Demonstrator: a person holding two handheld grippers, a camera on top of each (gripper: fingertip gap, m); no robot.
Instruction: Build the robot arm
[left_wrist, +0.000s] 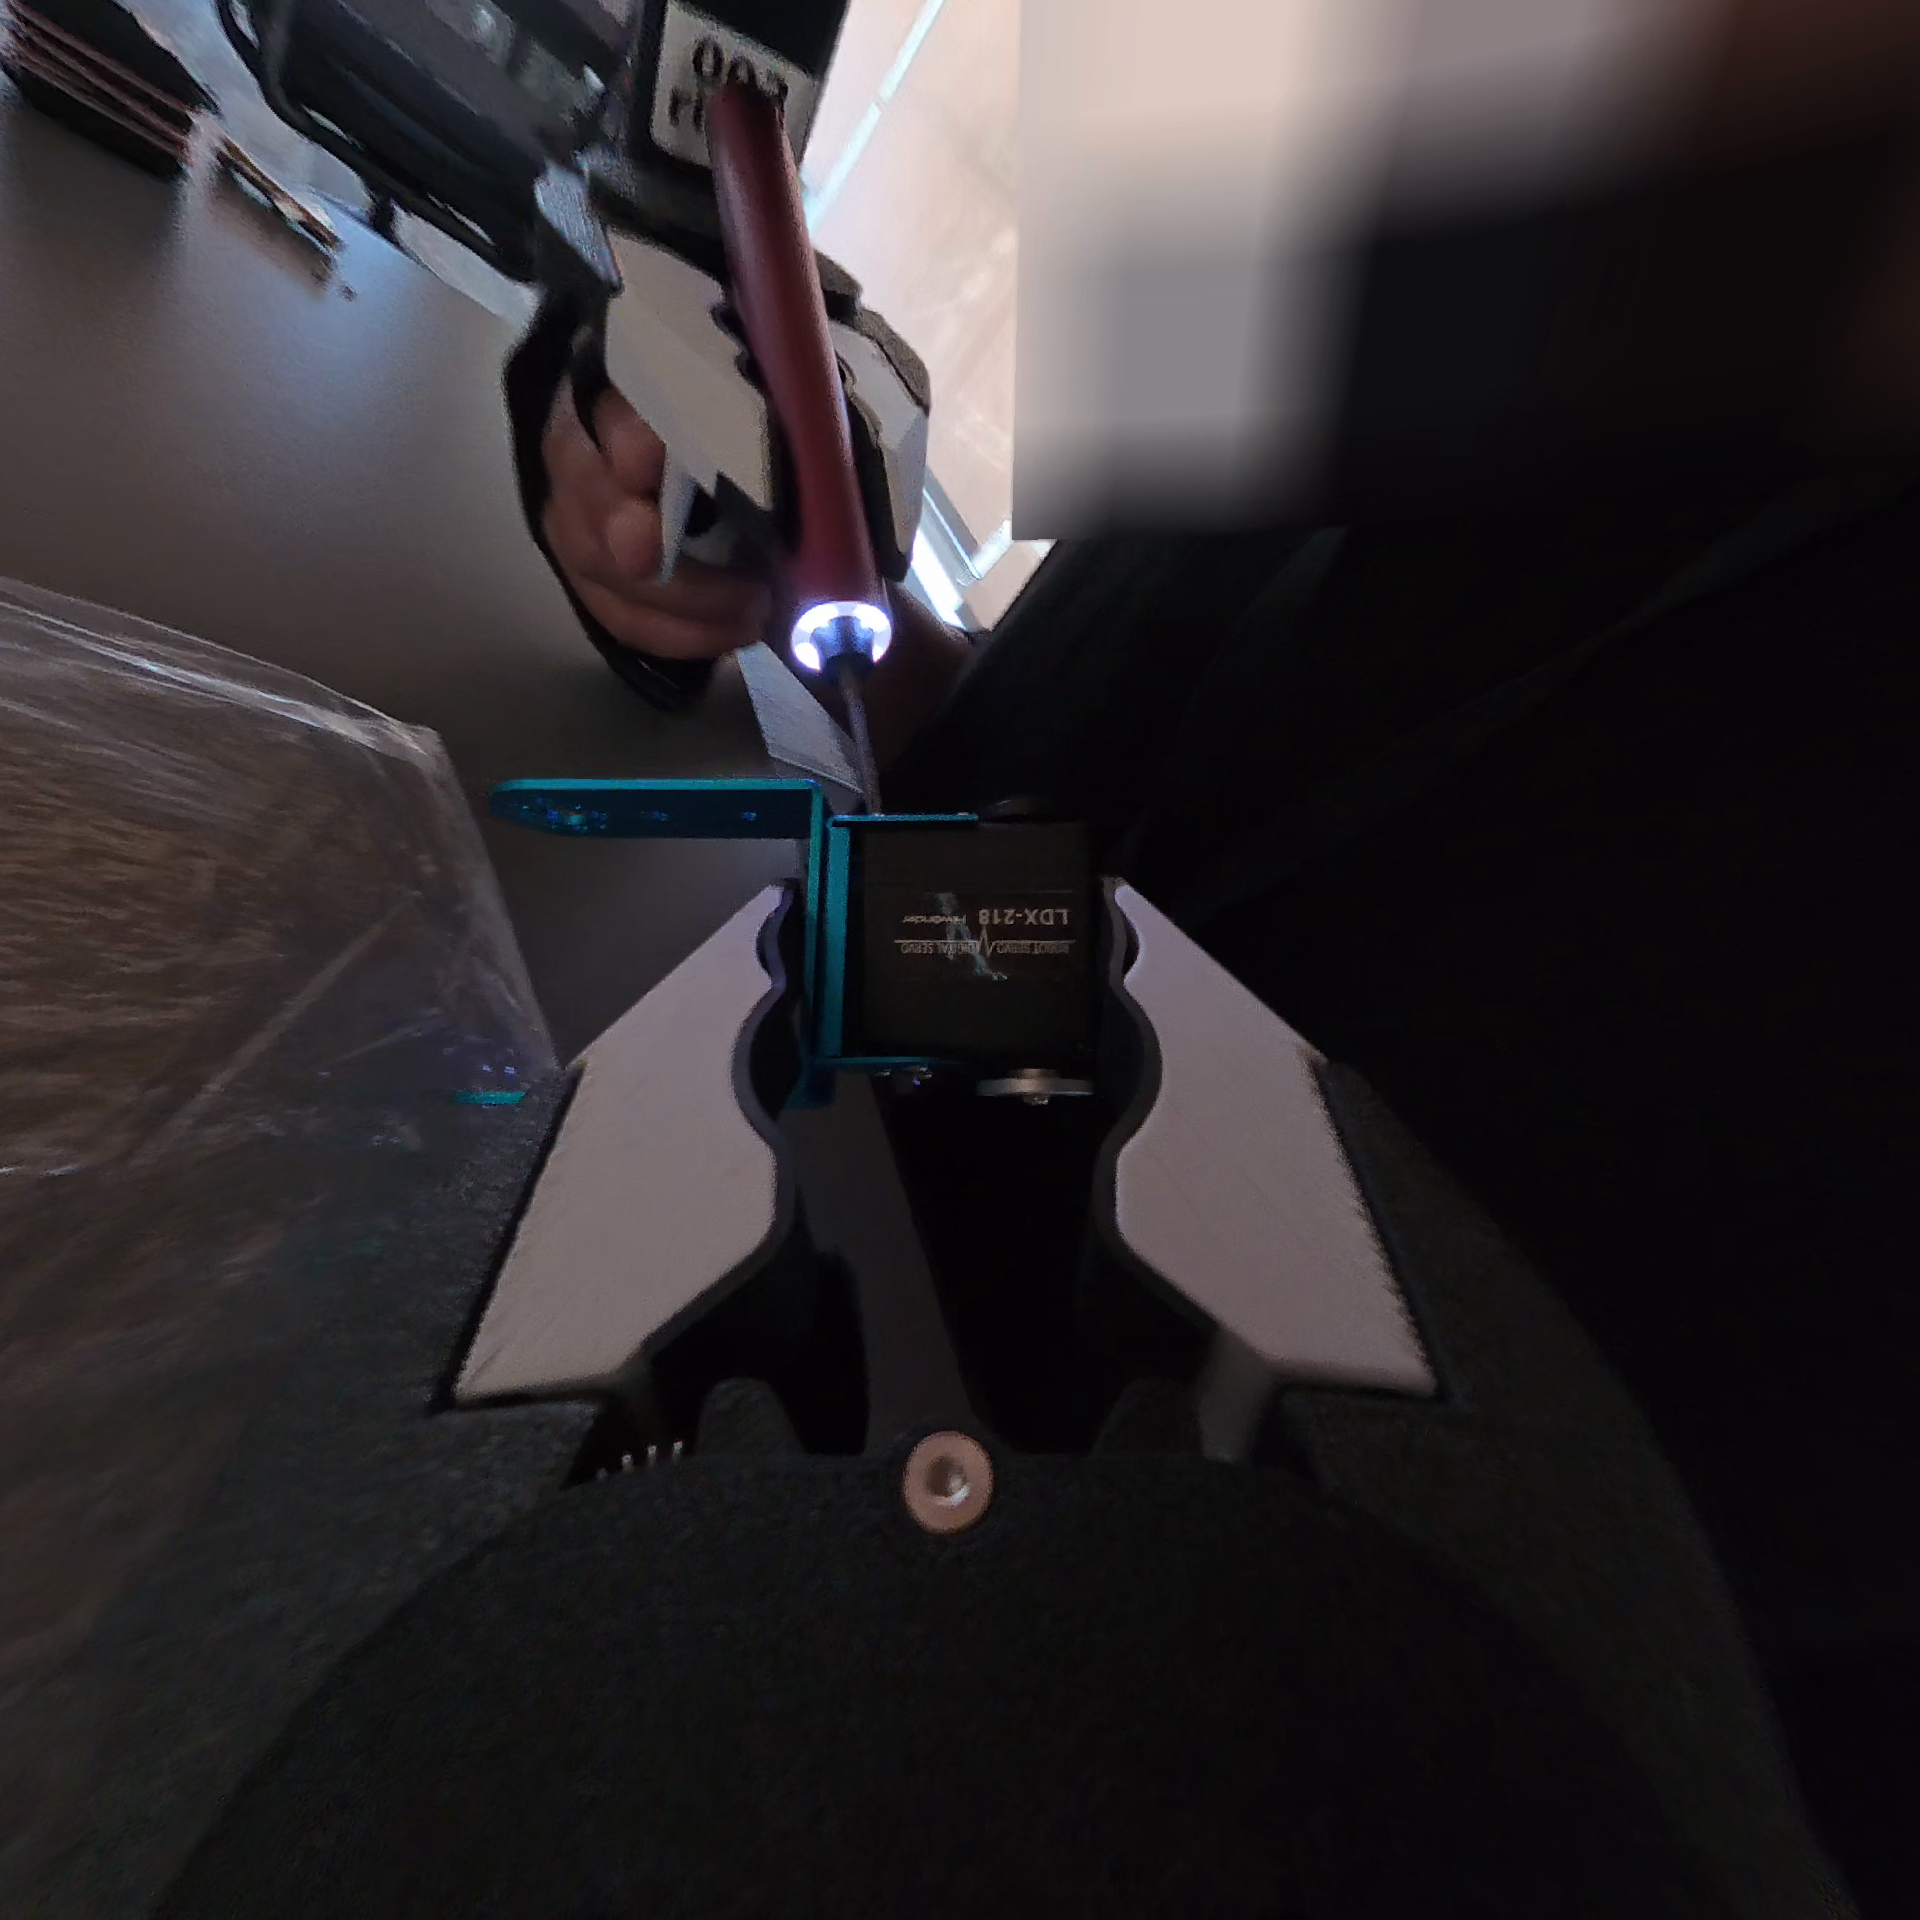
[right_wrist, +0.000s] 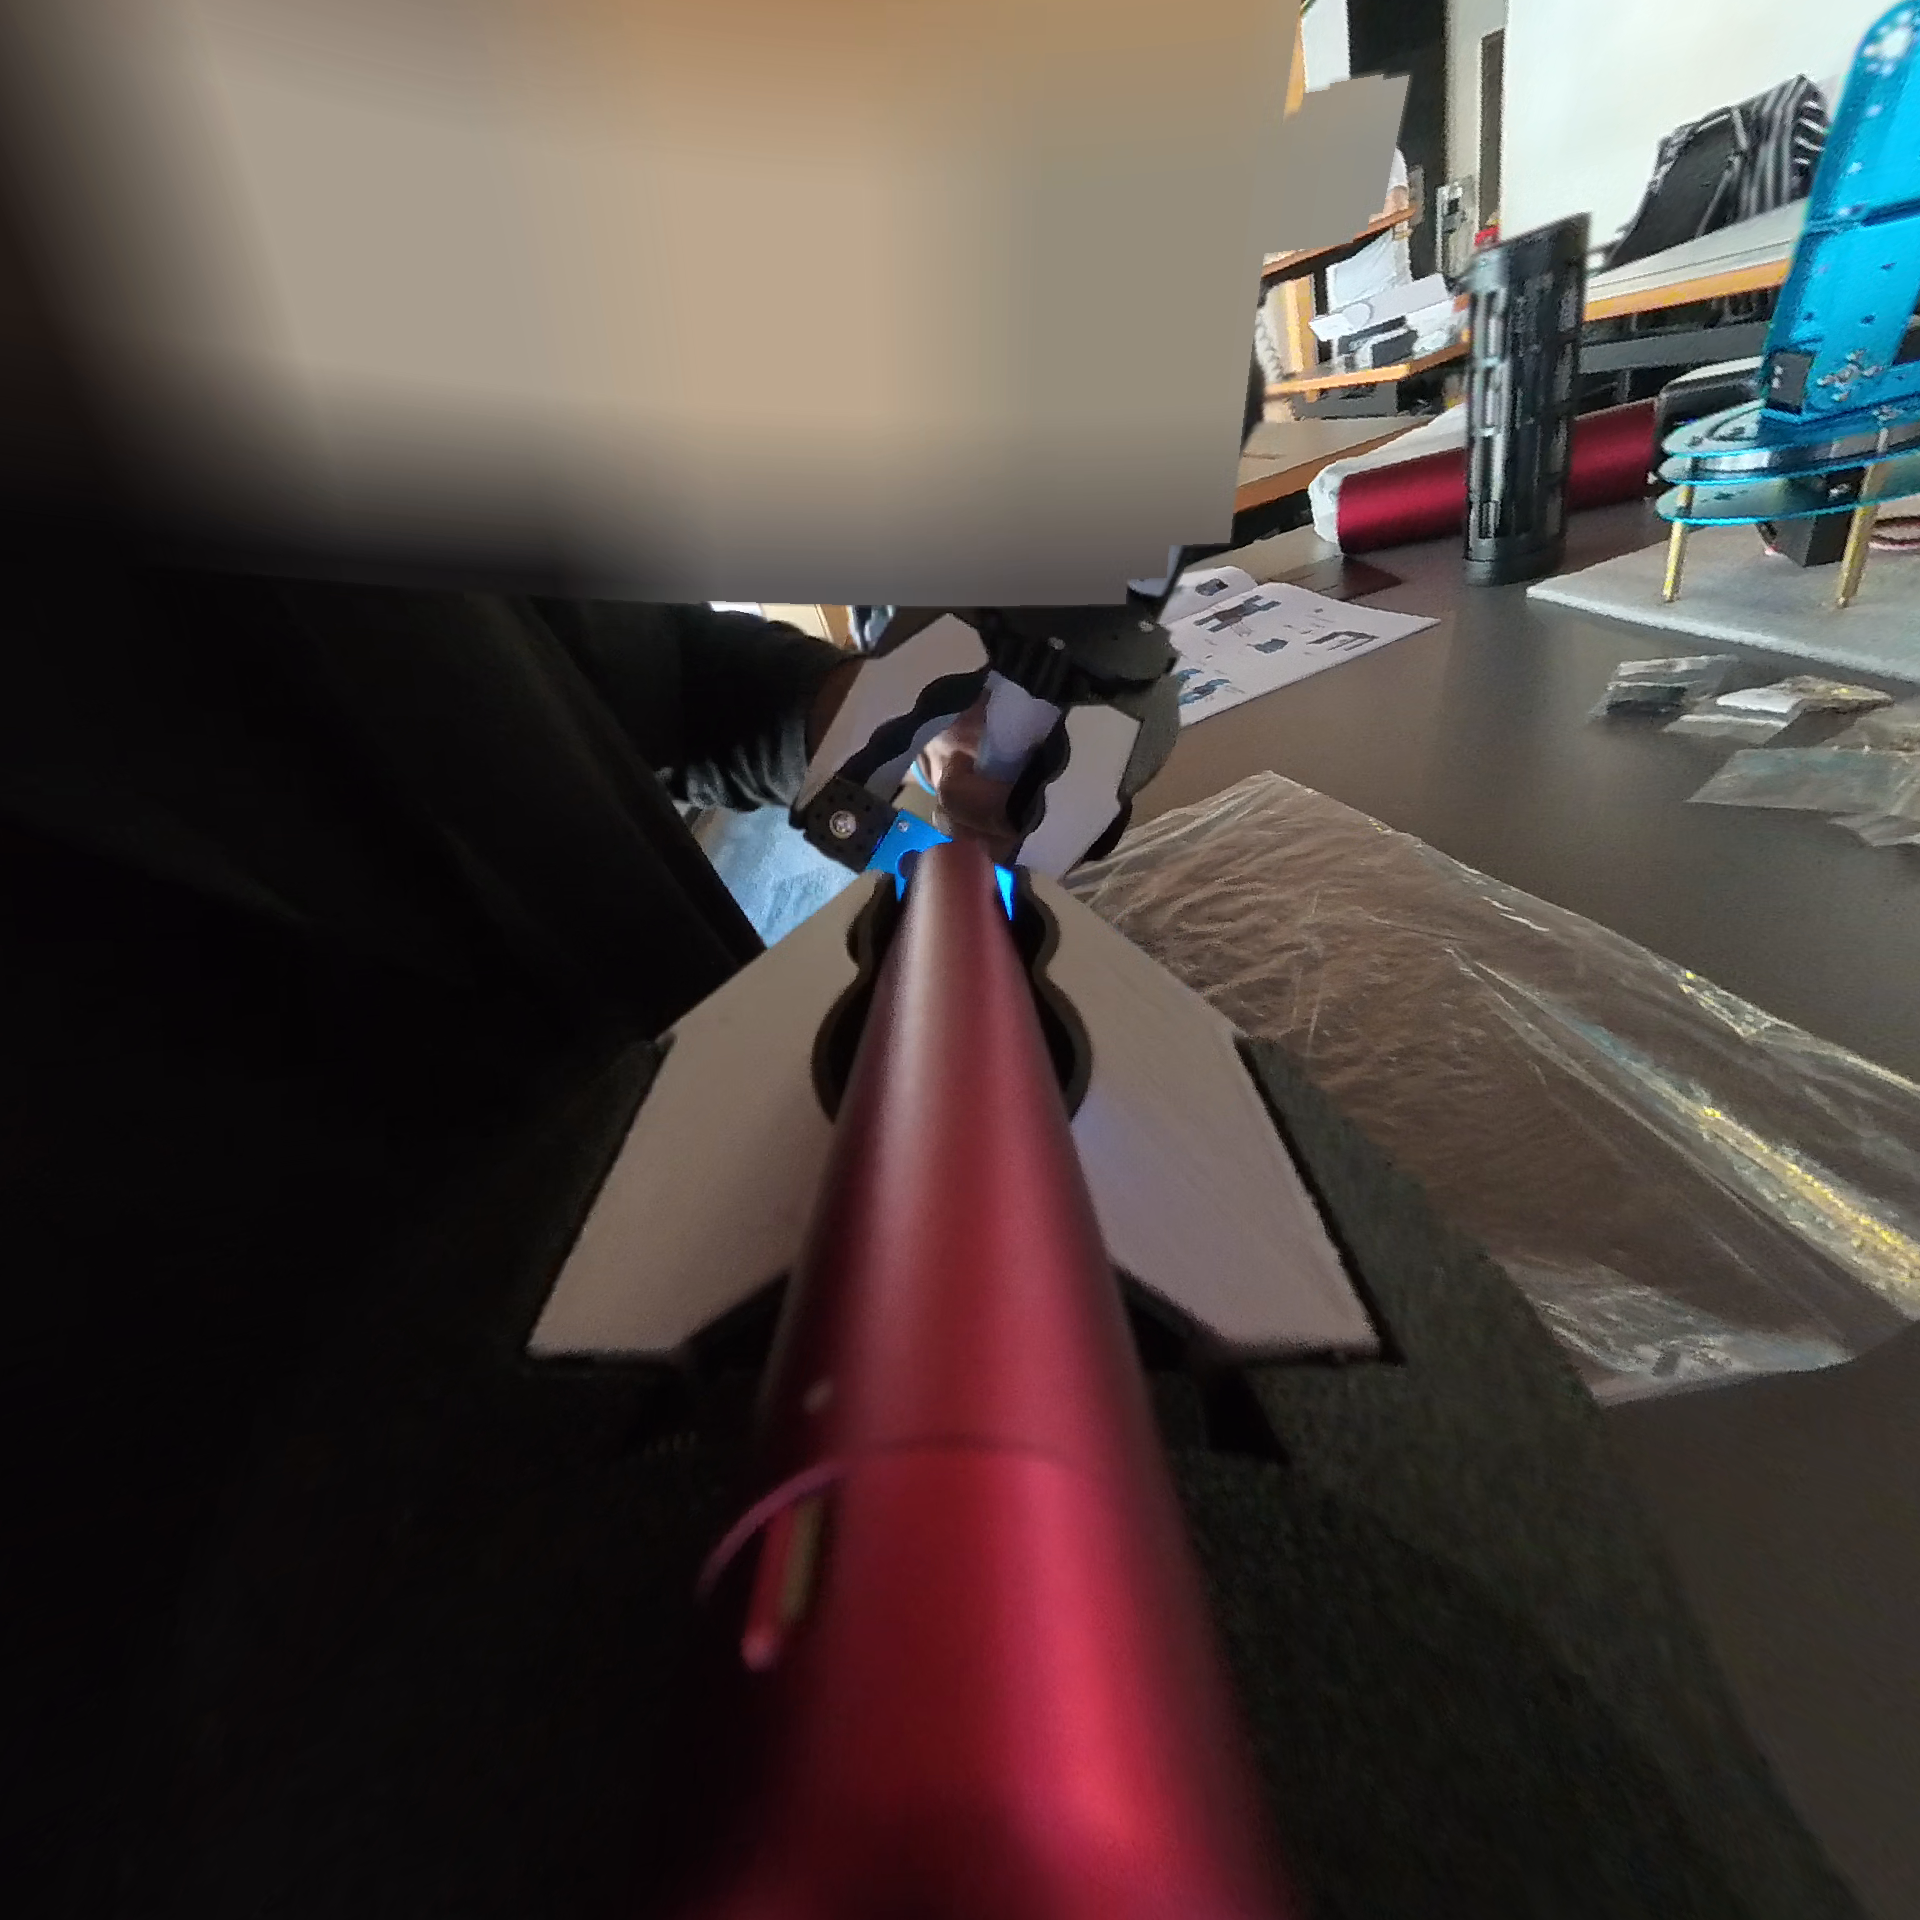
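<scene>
My left gripper (left_wrist: 951, 904) is shut on a black servo (left_wrist: 977, 966) seated in a blue metal bracket (left_wrist: 665, 812), held up off the dark table (left_wrist: 260, 436). My right gripper (right_wrist: 951, 888) is shut on a red electric screwdriver (right_wrist: 935, 1247). In the left wrist view the screwdriver (left_wrist: 790, 343) comes down from above with its light ring (left_wrist: 842, 629) lit. Its thin bit (left_wrist: 862, 743) meets the top corner of the bracket. The right wrist view shows the left gripper (right_wrist: 966, 821) beyond the screwdriver's end with the blue bracket (right_wrist: 899, 844). The bit is hidden there.
A crinkled clear plastic bag (right_wrist: 1455, 1039) lies on the table (right_wrist: 1558, 665) beside the grippers. Farther back are a printed sheet (right_wrist: 1288, 634), small parts bags (right_wrist: 1766, 717), a black cylinder (right_wrist: 1517, 405), a red tube (right_wrist: 1403, 499) and a blue robot frame (right_wrist: 1829, 312). A person in dark clothing is close. One gripper's finger ends stand about 7 centimetres off the other's.
</scene>
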